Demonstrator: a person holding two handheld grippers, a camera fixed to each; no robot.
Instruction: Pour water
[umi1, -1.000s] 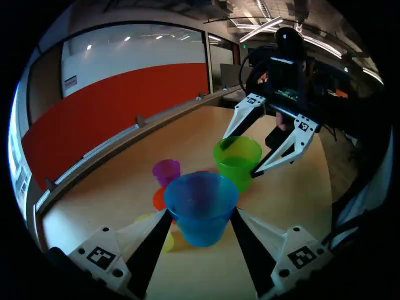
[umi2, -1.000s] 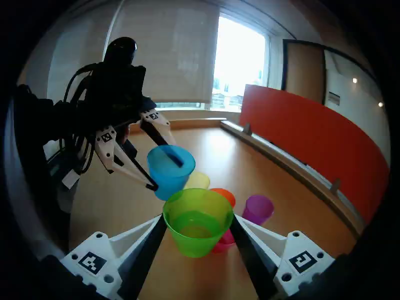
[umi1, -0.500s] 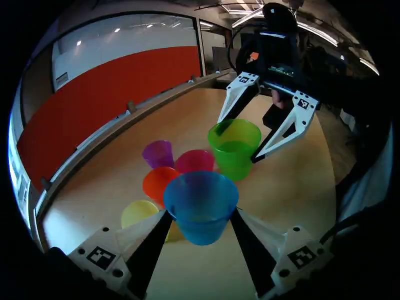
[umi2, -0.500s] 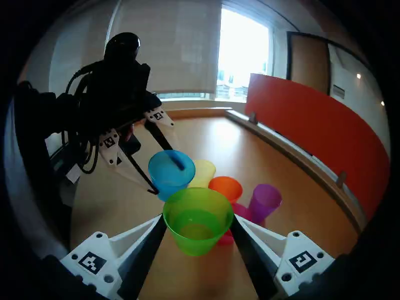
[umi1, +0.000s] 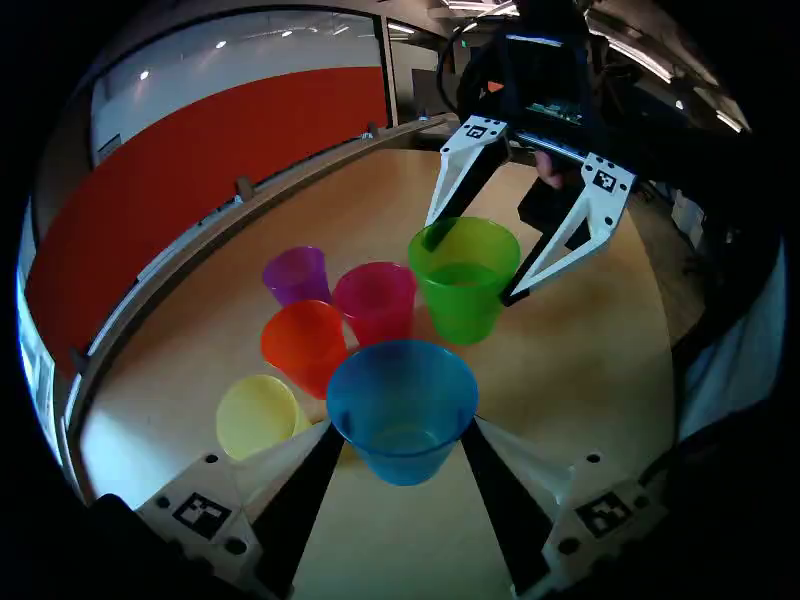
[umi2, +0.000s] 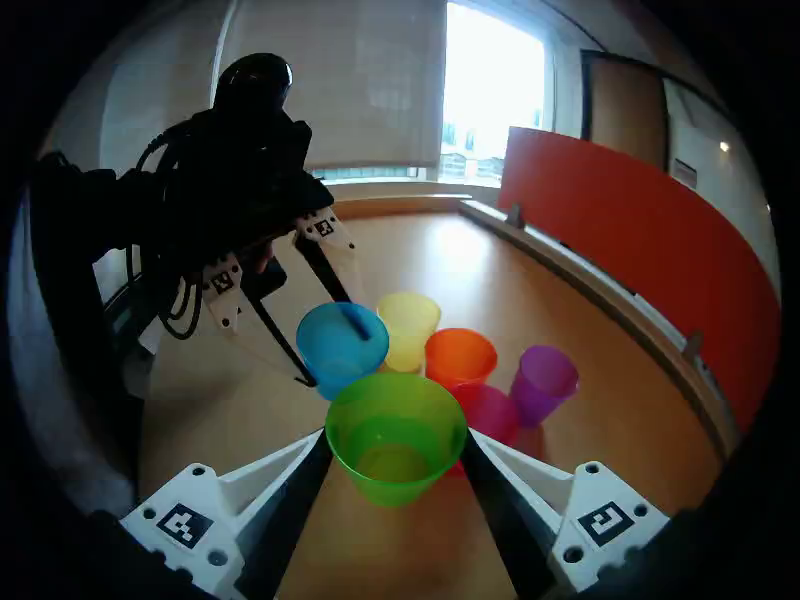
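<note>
Mouth up, green cup (umi2: 396, 425) upright between right tongs (umi2: 396, 445)

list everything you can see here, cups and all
blue cup: 1, blue, gripped in the left claw
green cup: 1, green, some liquid inside, gripped in the right claw
standing cups: 4, yellow cup, orange cup, pink cup, purple cup, clustered on the table
table: 1, light wood
wall panel: 1, red, along the table's edge
window: 1, bright, far end
claws: 2, white with black fingers, each shut on its cup
</note>
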